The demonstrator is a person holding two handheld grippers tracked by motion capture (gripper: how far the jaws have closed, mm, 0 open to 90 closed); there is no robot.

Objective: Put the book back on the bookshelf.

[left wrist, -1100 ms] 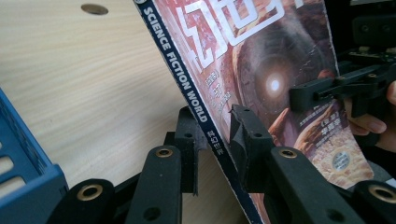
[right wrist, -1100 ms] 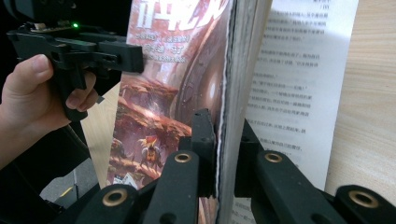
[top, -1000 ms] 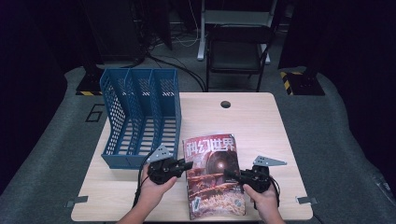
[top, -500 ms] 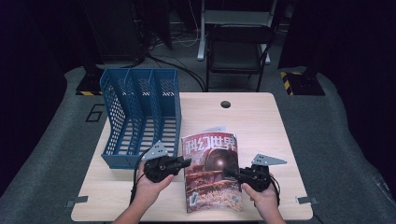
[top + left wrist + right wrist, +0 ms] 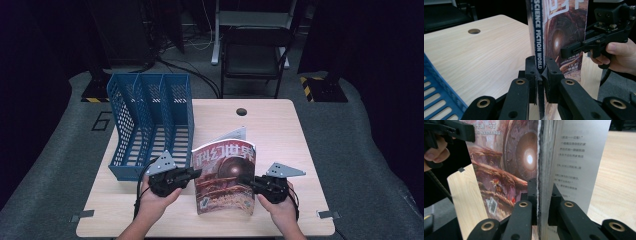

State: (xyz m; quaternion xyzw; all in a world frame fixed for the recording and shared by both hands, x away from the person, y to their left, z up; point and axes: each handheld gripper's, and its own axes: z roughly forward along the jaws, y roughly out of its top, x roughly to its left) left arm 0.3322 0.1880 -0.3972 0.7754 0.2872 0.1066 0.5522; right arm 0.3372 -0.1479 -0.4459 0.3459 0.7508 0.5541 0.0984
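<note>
A magazine (image 5: pixel 225 175) with a reddish science-fiction cover stands nearly upright above the front of the table, held from both sides. My left gripper (image 5: pixel 196 173) is shut on its spine edge; in the left gripper view the pads (image 5: pixel 531 72) pinch the spine of the magazine (image 5: pixel 564 32), and the jaws have just been closing on it. My right gripper (image 5: pixel 248 181) is shut on the open page edge. The right gripper view has the gripper (image 5: pixel 541 187) clamping the magazine (image 5: pixel 516 152) with a loose grey page fanning out to the right.
A blue three-slot file holder (image 5: pixel 150 120) stands at the table's left, just beyond my left hand. The wooden table (image 5: pixel 270 130) has a cable hole (image 5: pixel 242 111) near its far edge. A dark chair (image 5: pixel 255 55) stands behind the table.
Both hands have risen a little with the magazine, which now stands more upright off the table. The left gripper has closed tighter on the spine.
</note>
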